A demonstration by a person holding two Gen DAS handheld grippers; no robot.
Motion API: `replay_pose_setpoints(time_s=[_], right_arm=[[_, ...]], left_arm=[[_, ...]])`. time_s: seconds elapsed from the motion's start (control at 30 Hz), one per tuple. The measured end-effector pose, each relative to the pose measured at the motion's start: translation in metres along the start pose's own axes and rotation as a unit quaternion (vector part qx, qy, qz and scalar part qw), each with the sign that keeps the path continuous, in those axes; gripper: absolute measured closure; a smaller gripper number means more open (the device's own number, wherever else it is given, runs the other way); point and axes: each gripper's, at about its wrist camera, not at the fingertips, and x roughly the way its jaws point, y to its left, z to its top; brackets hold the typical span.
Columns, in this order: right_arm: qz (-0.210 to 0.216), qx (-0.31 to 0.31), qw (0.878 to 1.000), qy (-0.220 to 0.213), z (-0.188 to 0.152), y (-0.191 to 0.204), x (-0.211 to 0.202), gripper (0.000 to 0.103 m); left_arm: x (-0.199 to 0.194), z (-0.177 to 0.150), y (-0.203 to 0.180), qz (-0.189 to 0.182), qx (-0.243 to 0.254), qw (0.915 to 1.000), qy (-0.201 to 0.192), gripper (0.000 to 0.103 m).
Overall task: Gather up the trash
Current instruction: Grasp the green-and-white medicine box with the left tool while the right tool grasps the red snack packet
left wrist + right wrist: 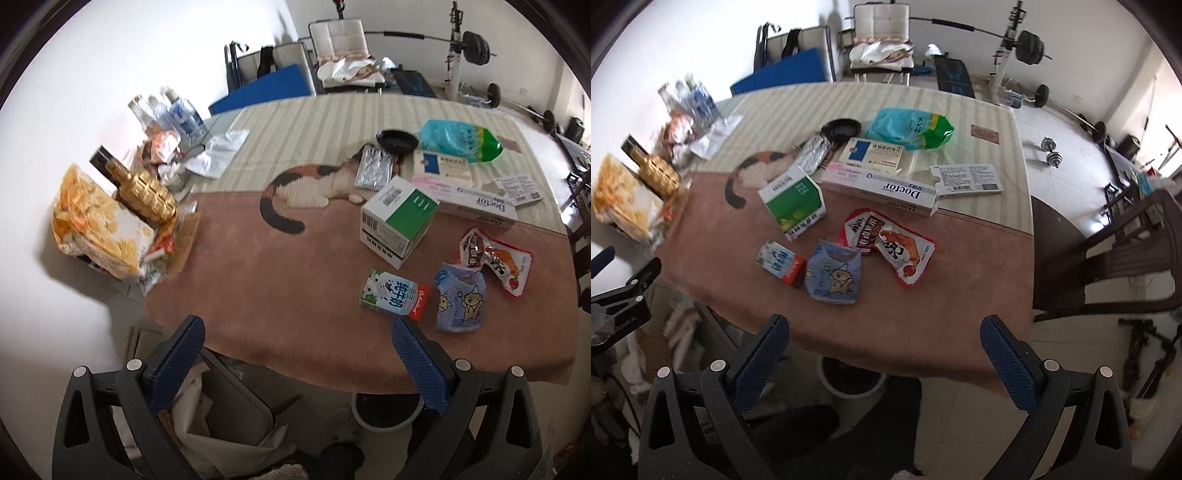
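Lying across the middle of the desk (960, 302), the long white box (886, 190) reads "Doctor" upside down, running left to right. Both tongs, left (295, 354) and right (884, 350), hang wide open, holding nothing. Wrappers (886, 247) lie nearby.

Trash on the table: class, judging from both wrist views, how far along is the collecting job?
Nothing looks collected yet. Both the left gripper and right gripper are open and empty, hovering at the table's near edge. Left to do: the milk carton, blue wrapper, red wrapper, green box and the boxes behind them remain on the table. A bin waits below.
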Motion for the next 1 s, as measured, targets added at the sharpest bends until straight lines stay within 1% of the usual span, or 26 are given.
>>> replay_pose_setpoints(time_s=[0.07,0.13,0.2,0.27,0.37,0.4,0.43,0.47,0.5,0.53,0.6,0.63,0.67,0.73,0.8,0.83,0.9,0.93,0.97,1.0], right_arm=[[-0.007,-0.048,0.998,0.032,0.025,-0.002,0.05,0.0],[-0.001,-0.091,0.993,0.07,0.047,0.001,0.102,0.0],[0.008,-0.144,0.984,0.107,0.063,0.005,0.151,0.0],[0.006,-0.193,0.972,0.134,0.072,0.012,0.189,0.0],[0.012,-0.258,0.953,0.156,0.079,0.027,0.23,0.0],[0.012,-0.276,0.947,0.164,0.078,0.032,0.241,0.001],[0.017,-0.288,0.942,0.171,0.077,0.035,0.248,0.005],[0.031,-0.287,0.944,0.162,0.081,0.035,0.247,0.009],[0.041,-0.283,0.944,0.163,0.083,0.033,0.247,0.01],[0.041,-0.278,0.946,0.161,0.083,0.031,0.246,0.014],[0.043,-0.261,0.953,0.147,0.084,0.022,0.241,0.028],[0.04,-0.245,0.958,0.145,0.085,0.014,0.237,0.043],[0.049,-0.212,0.964,0.151,0.085,0.002,0.235,0.048],[0.051,-0.151,0.973,0.168,0.08,-0.023,0.235,0.048],[0.046,-0.094,0.977,0.184,0.073,-0.05,0.238,0.048],[0.047,-0.065,0.977,0.196,0.069,-0.063,0.241,0.047],[0.054,-0.018,0.975,0.213,0.063,-0.083,0.248,0.044],[0.056,-0.003,0.975,0.217,0.063,-0.089,0.251,0.041],[0.063,0.004,0.975,0.213,0.065,-0.09,0.253,0.035],[0.056,0.003,0.974,0.218,0.07,-0.086,0.257,0.03]], left_arm=[[0.028,0.003,-0.016,0.015,-0.023,0.9988,0.041,0.0],[0.052,0.006,-0.03,0.024,-0.051,0.995,0.082,0.0],[0.066,0.01,-0.04,0.031,-0.068,0.9915,0.107,0.0],[0.073,0.015,-0.051,0.041,-0.072,0.9897,0.117,0.0],[0.075,0.024,-0.064,0.053,-0.059,0.9892,0.123,0.0],[0.075,0.027,-0.068,0.056,-0.054,0.9894,0.123,0.0],[0.075,0.03,-0.07,0.055,-0.048,0.9898,0.122,0.0],[0.077,0.034,-0.072,0.054,-0.043,0.9903,0.121,0.0],[0.078,0.039,-0.074,0.051,-0.036,0.9908,0.12,0.0],[0.08,0.045,-0.074,0.045,-0.029,0.9914,0.12,0.0],[0.082,0.056,-0.078,0.036,-0.01,0.9926,0.115,0.0],[0.082,0.063,-0.081,0.032,0.006,0.9933,0.111,0.0],[0.082,0.07,-0.085,0.026,0.021,0.9939,0.105,0.0],[0.082,0.085,-0.096,0.007,0.063,0.9937,0.092,0.0],[0.086,0.1,-0.109,-0.016,0.123,0.9885,0.087,0.0],[0.089,0.105,-0.116,-0.026,0.152,0.9842,0.087,0.0],[0.101,0.114,-0.129,-0.036,0.208,0.9729,0.095,0.0],[0.107,0.118,-0.134,-0.035,0.226,0.9684,0.1,0.0],[0.115,0.122,-0.139,-0.038,0.242,0.9633,0.109,0.0],[0.123,0.125,-0.144,-0.041,0.258,0.9575,0.122,0.0]])
